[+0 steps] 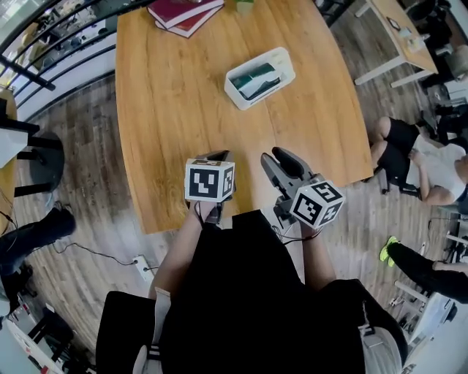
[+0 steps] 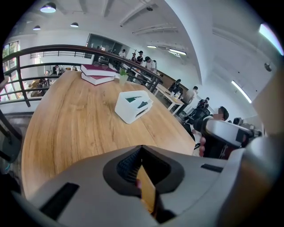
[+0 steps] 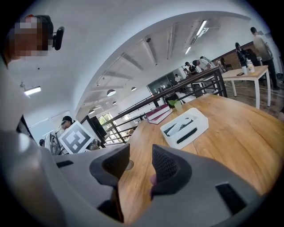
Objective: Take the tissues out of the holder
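A white tissue holder (image 1: 277,61) sat on the wooden tabletop (image 1: 168,109), a little right of centre in the upper part of the head view. The tissues (image 1: 256,79) were inside it, showing green and white through the top opening. Neither claw touched it; both hung over the near edge of the tabletop in the lower middle of the frame, well apart from the holder.

The left claw (image 2: 141,148) had its jaws together with nothing between them. In its view the holder (image 2: 133,105) lay ahead, above centre.

The right claw (image 3: 141,162) had its jaws apart, with only bare tabletop visible in the gap. The holder (image 3: 185,127) appeared right of centre in that view.

Two dark red books (image 1: 183,13) were stacked at the far edge, at the top of the head view.
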`<state>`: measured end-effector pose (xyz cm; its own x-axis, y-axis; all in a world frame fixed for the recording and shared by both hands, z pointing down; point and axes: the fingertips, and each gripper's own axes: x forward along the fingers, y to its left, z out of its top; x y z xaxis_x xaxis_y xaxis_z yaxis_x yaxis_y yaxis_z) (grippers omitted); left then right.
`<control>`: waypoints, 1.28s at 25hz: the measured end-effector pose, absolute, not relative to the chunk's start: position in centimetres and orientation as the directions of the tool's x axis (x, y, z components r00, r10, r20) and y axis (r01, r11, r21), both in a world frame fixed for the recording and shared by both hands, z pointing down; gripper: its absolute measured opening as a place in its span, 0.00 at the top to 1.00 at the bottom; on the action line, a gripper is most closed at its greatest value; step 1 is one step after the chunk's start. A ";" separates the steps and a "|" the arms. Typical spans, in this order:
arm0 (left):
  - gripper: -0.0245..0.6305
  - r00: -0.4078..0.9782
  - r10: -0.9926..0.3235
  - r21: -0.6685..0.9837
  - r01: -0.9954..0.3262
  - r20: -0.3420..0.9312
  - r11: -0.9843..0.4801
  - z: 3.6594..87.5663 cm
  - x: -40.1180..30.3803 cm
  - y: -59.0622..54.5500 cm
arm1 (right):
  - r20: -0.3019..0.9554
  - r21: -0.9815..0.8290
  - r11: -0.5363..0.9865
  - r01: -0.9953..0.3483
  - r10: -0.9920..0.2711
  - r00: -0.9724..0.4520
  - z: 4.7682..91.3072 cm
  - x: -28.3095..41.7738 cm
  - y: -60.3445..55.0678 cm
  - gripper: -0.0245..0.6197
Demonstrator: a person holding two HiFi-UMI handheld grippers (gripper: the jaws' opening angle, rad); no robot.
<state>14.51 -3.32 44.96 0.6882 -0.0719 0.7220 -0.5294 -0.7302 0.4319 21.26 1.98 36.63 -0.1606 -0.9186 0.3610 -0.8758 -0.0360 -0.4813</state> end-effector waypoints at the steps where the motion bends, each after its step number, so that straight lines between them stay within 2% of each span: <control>1: 0.95 0.688 -0.078 0.433 -0.537 0.722 -0.723 45.0 15.1 -3.7 | 0.366 -0.483 -0.028 -0.875 -0.915 -0.173 36.8 21.9 1.5 0.72; 7: 0.95 0.676 -0.107 0.438 -0.580 0.729 -0.687 45.8 18.2 -6.0 | 0.404 -0.469 0.017 -0.883 -0.885 -0.231 37.7 25.6 -1.5 0.72; 11: 0.95 0.667 -0.126 0.443 -0.612 0.734 -0.655 46.4 19.5 -7.2 | 0.429 -0.446 0.086 -0.891 -0.853 -0.297 38.0 27.2 -3.7 0.66; 21: 0.95 0.646 -0.193 0.460 -0.692 0.739 -0.556 47.4 21.5 -10.4 | 0.477 -0.365 0.217 -0.905 -0.792 -0.382 38.5 31.5 -9.2 0.61; 32: 0.95 0.621 -0.237 0.492 -0.756 0.747 -0.431 50.3 22.0 -11.8 | 0.602 -0.159 0.503 -0.850 -0.633 -0.487 39.2 34.2 -16.1 0.53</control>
